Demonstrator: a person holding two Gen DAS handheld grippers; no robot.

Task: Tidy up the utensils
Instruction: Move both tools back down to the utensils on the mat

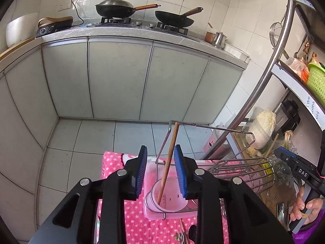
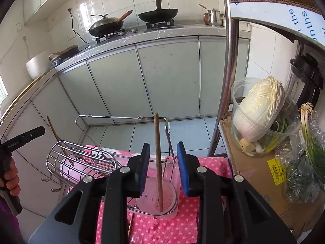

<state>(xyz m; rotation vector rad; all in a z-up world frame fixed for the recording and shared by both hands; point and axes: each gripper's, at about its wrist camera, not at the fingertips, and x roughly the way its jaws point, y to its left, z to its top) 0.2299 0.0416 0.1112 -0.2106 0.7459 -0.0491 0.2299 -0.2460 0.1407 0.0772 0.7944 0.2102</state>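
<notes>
Both the left tongs (image 1: 160,168) and right tongs (image 2: 163,168) stand spread around a light, stiff, slippery chopstick (image 2: 158,160) standing in its pink cup (image 2: 157,200); pinch mid-shaft.

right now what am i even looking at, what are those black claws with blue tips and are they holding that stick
Those claws are hand-held grippers, one in each of a person's hands, each with a camera looking along its two fingers. One picture comes from the left gripper, the other from the right gripper. Both point down at a wire utensil rack holding pale plastic cups, set on a pink dotted towel. A wooden chopstick stands in the cup before the left gripper, another chopstick before the right. Neither is held: each stands between open blue pads that do not touch it. A hand shows at the left picture's edge, gripping the other gripper's handle.
</notes>
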